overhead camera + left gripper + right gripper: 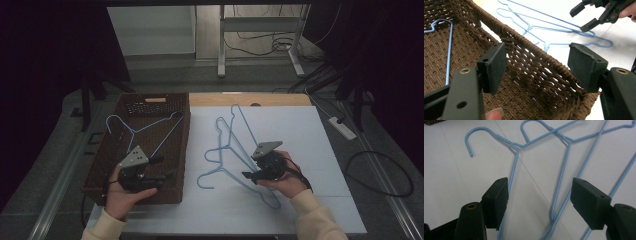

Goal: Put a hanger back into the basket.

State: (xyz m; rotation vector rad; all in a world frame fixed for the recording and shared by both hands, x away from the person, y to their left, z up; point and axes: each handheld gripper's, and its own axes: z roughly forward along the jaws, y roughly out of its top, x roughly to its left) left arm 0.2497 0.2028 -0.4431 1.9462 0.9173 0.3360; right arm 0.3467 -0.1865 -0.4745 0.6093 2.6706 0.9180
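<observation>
Basket (150,107), brown wicker, sits at the left of the worktop (300,130). One blue wire hanger (142,129) lies inside it, hook toward the far left corner.

Left tool (167,167) hovers over the near end of the basket, held in the left hand (127,192). In the left gripper view its pads (495,66) stand wide apart with nothing between them but the basket's near right wall (541,65) below (no contact visible).

Pile of hangers (235,155), blue wire, lies on the worktop just right of the basket; they overlap one another, hooks pointing toward the basket side. How many are in the pile I cannot tell exactly.

Right tool (250,176) is held in the right hand (285,180) at the near right part of the pile. In the right gripper view its pads (497,200) stand wide open over the crossing wires (560,185); the wires run between the pads, and the pads do not press on any of them. Nothing is gripped.
</observation>
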